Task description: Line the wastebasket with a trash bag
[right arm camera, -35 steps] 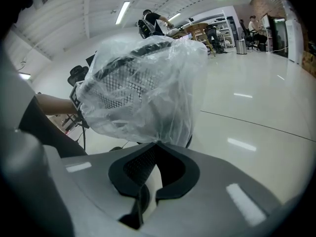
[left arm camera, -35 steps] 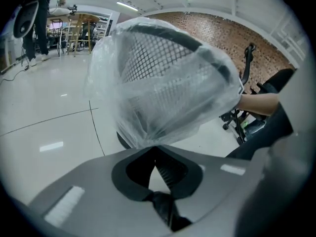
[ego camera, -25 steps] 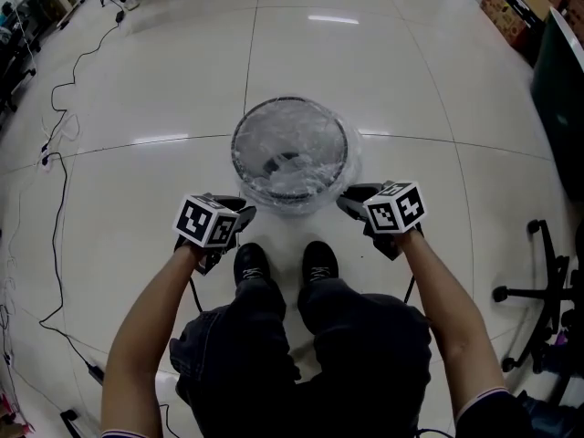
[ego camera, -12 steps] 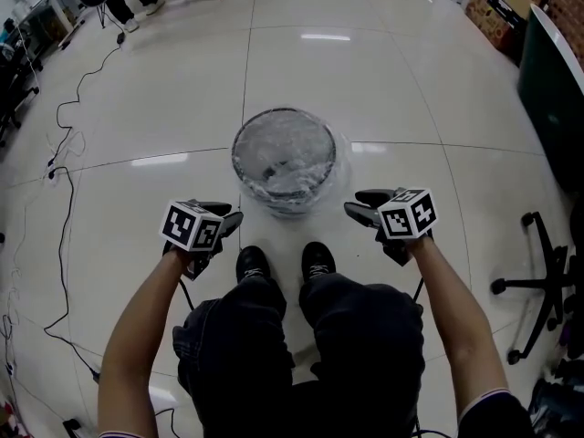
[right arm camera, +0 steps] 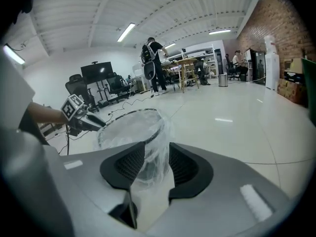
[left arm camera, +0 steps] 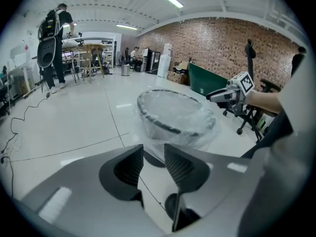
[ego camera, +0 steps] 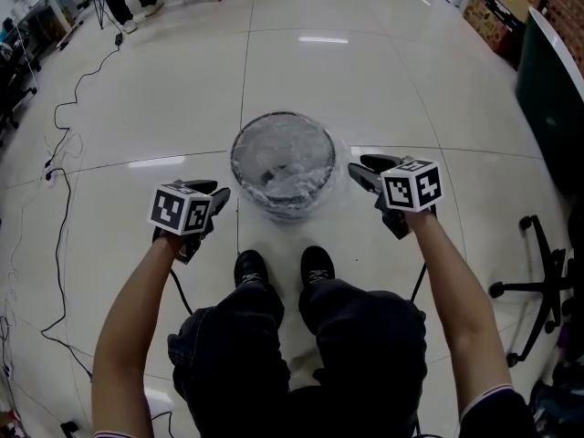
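basket (ego camera: 234,157) stands on the floor with the bag (ego camera: 288,177) lining it, folded over its rim. left gripper (ego camera: 212,195) and right gripper (ego camera: 365,168) flank the basket, the 2 pairs of jaws just opening wide, empty. best drawn off clear, so the bag doesn't snag.

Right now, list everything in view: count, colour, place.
wastebasket: one, black mesh, on the floor ahead of the shoes.
trash bag: one, clear, lining the wastebasket, folded over its rim.
cable: one, black, floor at left.
office chair: one, black, right edge.
bystander: one, dark clothes, far left by tables.
shoes: two, black, below the wastebasket.
left gripper: grey, left of the wastebasket, jaws just opened, empty.
right gripper: grey, right of it, jaws just opened, empty.
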A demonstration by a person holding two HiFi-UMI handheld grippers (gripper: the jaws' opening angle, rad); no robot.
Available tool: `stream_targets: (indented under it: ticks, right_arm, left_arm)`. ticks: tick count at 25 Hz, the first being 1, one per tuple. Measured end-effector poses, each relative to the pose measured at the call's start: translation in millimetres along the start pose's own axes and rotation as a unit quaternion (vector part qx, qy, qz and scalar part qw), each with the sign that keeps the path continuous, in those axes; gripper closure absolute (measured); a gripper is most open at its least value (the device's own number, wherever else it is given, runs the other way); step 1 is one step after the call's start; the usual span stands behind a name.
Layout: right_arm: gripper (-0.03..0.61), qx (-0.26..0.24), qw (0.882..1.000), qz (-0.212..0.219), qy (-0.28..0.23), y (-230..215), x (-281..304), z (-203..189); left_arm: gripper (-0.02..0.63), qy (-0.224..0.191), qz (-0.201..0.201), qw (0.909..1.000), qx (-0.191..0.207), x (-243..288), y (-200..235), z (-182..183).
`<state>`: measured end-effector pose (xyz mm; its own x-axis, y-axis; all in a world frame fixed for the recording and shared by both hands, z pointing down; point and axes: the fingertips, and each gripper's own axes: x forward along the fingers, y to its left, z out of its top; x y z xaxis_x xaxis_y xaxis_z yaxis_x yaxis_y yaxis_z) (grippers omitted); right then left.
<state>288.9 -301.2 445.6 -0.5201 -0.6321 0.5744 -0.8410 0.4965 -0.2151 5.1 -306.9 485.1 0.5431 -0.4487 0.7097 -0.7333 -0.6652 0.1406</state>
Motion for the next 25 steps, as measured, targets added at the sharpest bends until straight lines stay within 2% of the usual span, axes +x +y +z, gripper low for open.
stream_targets:
  ticks: [7,12,13,15,16,19,25]
  right_arm:
    - [0.422,0.003,1.0,-0.011,-0.011,-25.4,26.7,29.6]
    - [0.424,0.034,0.999,0.015,0.006,-37.8,55.1,24.7]
    - [0.453,0.037,0.999,0.022,0.011,-38.8,59.8,23.1]
    - [0.562,0.033,0.999,0.032,0.02,-40.4,67.8,22.8]
    - [0.577,0.03,0.999,0.037,0.023,-41.2,71.8,23.1]
    - [0.577,0.02,0.999,0.038,0.029,-47.3,84.1,23.5]
    - [0.577,0.013,0.999,0.027,0.031,-63.8,108.5,28.3]
  left_arm:
    - [0.483,-0.012,0.032,0.9992,-0.023,16.6,35.6,22.4]
    - [0.482,-0.015,0.024,0.9985,-0.046,35.7,49.5,27.1]
    - [0.483,-0.015,0.021,0.9984,-0.051,39.9,50.6,26.9]
    - [0.485,-0.013,0.017,0.9982,-0.055,48.5,52.7,26.7]
    - [0.489,-0.012,0.015,0.9982,-0.056,52.8,53.6,26.6]
    - [0.537,-0.007,0.012,0.9982,-0.059,64.4,55.5,24.7]
    - [0.54,0.0,0.011,0.9978,-0.065,77.3,62.6,20.7]
